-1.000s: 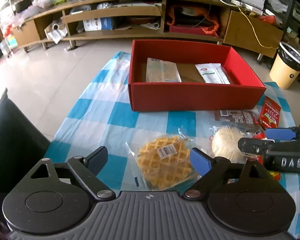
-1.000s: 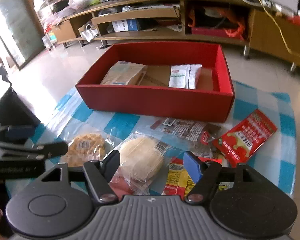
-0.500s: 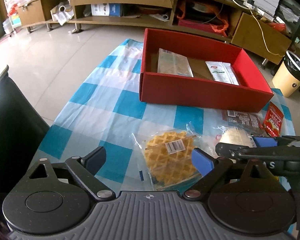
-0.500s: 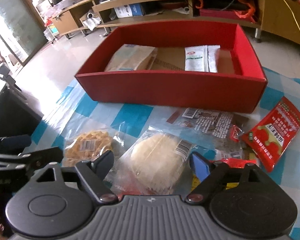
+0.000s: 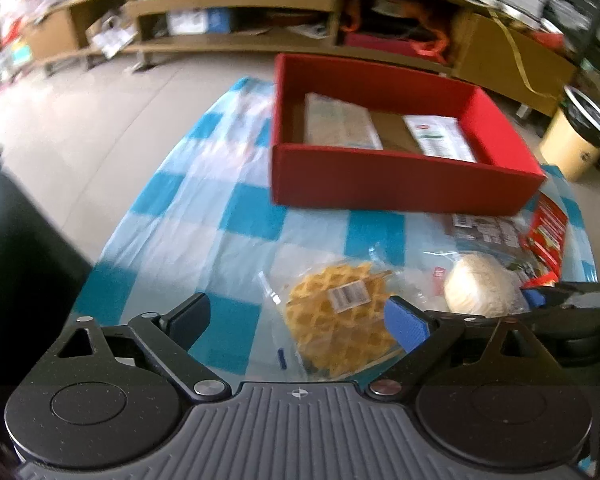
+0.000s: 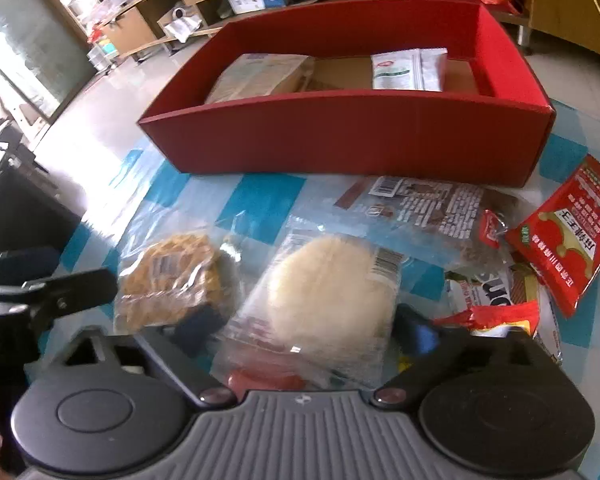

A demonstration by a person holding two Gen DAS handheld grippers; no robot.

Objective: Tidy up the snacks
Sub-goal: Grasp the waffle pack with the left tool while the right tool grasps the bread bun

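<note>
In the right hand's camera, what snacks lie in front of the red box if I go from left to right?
Waffle bag → round white cake bag → red sauce packet.

Your left gripper [image 5: 296, 320] had black linkage arms, silver screws, ribbed grey housing and blue finger pads [image 5: 406, 328].

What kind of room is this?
Probably a living room at home: a long low wooden TV cabinet along the wall, a tiled floor, and a checked cloth spread under a red box of snacks.
</note>
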